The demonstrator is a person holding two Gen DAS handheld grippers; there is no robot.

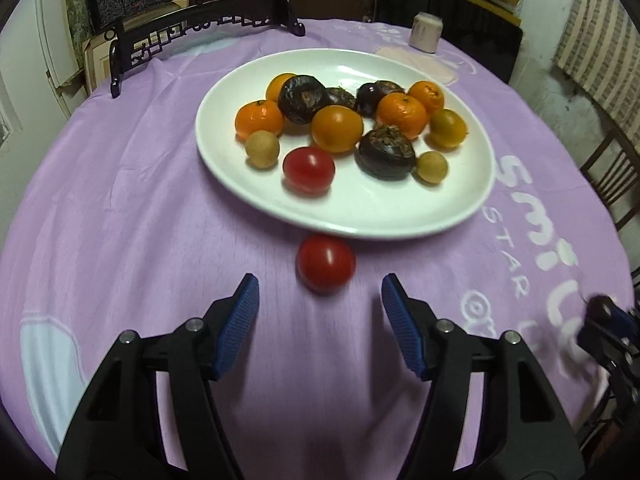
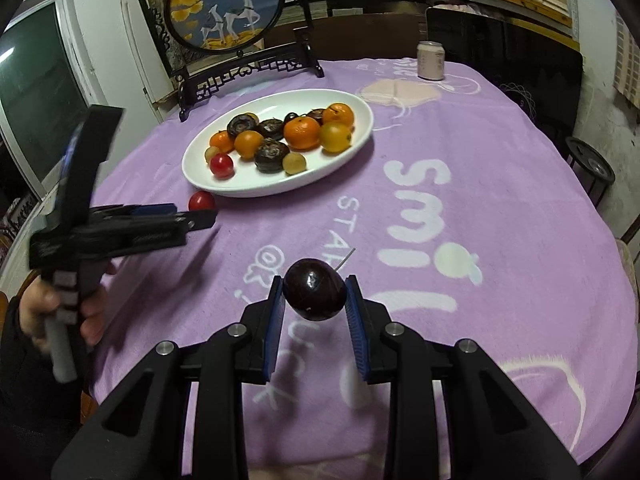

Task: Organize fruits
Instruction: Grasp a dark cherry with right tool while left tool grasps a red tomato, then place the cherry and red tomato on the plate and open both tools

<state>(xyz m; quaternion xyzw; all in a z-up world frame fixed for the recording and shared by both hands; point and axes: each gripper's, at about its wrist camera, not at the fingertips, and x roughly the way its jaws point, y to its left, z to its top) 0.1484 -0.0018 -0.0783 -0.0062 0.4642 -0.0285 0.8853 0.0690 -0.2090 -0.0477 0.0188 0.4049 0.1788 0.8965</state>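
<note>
A white oval plate (image 1: pixel 360 216) holds several oranges, dark fruits, small tan fruits and one red tomato (image 1: pixel 308 170). A second red tomato (image 1: pixel 326 263) lies on the purple cloth just in front of the plate. My left gripper (image 1: pixel 320 292) is open, its blue pads just short of that tomato on either side. In the right wrist view my right gripper (image 2: pixel 315 294) is shut on a dark purple plum (image 2: pixel 315 295), held above the cloth, well in front of the plate (image 2: pixel 340 164). The left gripper (image 2: pixel 196 220) shows there beside the loose tomato (image 2: pixel 201 201).
A framed round picture on a dark stand (image 2: pixel 224 12) stands behind the plate. A pale can (image 2: pixel 431 60) stands at the far edge of the cloth. A chair (image 1: pixel 612 176) is off the table's right side.
</note>
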